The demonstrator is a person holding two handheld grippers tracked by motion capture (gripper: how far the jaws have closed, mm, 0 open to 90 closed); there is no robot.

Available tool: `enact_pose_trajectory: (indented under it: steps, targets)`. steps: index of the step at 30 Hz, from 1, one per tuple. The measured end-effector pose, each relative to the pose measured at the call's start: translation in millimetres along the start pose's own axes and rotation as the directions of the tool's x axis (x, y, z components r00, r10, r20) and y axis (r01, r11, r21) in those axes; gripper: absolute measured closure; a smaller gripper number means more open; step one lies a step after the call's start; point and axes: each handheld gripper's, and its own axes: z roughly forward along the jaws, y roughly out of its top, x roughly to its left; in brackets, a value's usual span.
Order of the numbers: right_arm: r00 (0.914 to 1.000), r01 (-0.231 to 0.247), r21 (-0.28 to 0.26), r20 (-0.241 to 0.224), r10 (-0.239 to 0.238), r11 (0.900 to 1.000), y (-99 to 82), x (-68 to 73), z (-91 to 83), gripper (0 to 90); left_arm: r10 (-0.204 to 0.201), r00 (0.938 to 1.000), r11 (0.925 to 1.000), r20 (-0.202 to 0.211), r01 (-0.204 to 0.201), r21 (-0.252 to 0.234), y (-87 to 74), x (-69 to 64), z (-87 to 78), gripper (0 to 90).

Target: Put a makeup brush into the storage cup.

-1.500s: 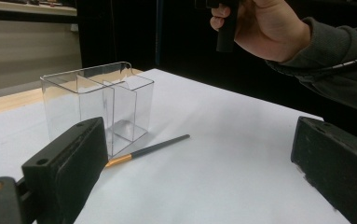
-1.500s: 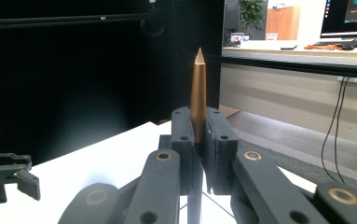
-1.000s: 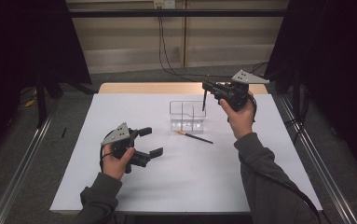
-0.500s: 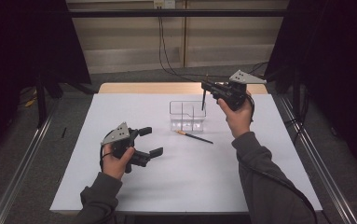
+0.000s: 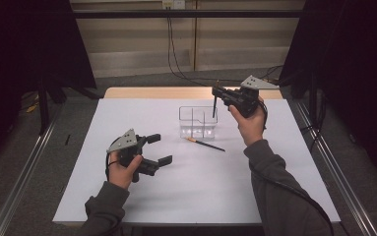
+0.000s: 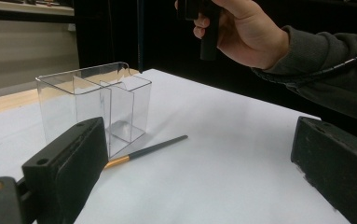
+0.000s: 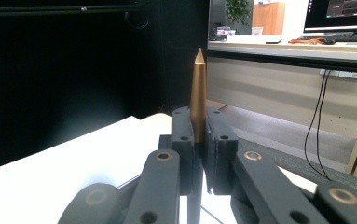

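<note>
Gripping a slim brush (image 7: 197,100) upright, its pointed copper-coloured end rising above the pads, our right gripper (image 5: 217,92) hangs clamped on it over the right end of the clear plastic organiser (image 5: 198,121), the dark shaft pointing down toward it. We see thin, glossy partition walls splitting that box into compartments. Just in front of it a second brush (image 5: 204,143), dark-handled with an orange-gold ferrule, lies flat on the table (image 5: 235,196). Our left gripper (image 5: 158,149) rests near the front left, its matte black jaws spread wide on nothing. Smooth white sheeting covers the tabletop; black curtains, pale wall panels and hanging cables surround it.
</note>
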Motion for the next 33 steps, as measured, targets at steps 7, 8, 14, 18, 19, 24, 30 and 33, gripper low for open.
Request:
enact_pose_trajectory:
  steps: [7, 8, 14, 18, 19, 24, 30, 33]
  targets:
    - [1.0000, 0.000, 0.006, 0.003, 0.000, 1.0000, -2.4, -0.5, 1.5, 83.5, 0.002, 1.0000, 1.0000, 0.003, -0.002, 0.005, -0.2, 0.3, 0.1, 3.6]
    - [1.0000, -0.001, 0.004, 0.003, 0.001, 1.0000, -2.6, -0.4, 1.9, 83.5, 0.001, 1.0000, 1.0000, 0.001, -0.001, 0.004, -0.1, 0.3, -0.1, 3.6]
    - [1.0000, 0.003, 0.007, -0.001, -0.003, 1.0000, -4.3, -0.1, 2.0, 83.5, -0.004, 1.0000, 1.0000, -0.001, 0.004, 0.003, -1.2, 0.3, 0.3, 3.6]
    - [1.0000, -0.005, 0.006, 0.007, 0.005, 1.0000, -5.6, -0.8, 1.5, 83.5, -0.003, 1.0000, 1.0000, -0.005, 0.003, 0.004, -1.0, 0.6, 0.2, 3.6]
    - [1.0000, -0.003, 0.006, 0.002, 0.003, 1.0000, -6.0, -1.3, 1.6, 83.5, -0.001, 1.0000, 1.0000, -0.006, 0.001, 0.005, -1.0, 0.7, 0.3, 3.6]
    - [1.0000, -0.004, 0.013, 0.008, 0.003, 0.9999, -8.7, -1.8, 1.9, 83.5, 0.003, 1.0000, 1.0000, -0.003, -0.003, 0.007, -1.3, 1.0, 0.4, 3.6]
    - [1.0000, -0.001, 0.018, 0.004, 0.000, 0.9998, -11.7, -1.7, 3.1, 83.5, 0.001, 1.0000, 1.0000, -0.007, -0.001, 0.006, -0.8, 0.9, 0.1, 3.6]
    - [1.0000, -0.001, 0.020, 0.003, 0.001, 0.9998, -12.5, -1.2, 3.3, 83.5, 0.001, 1.0000, 1.0000, -0.010, -0.001, 0.006, -0.7, 0.7, -0.1, 3.6]
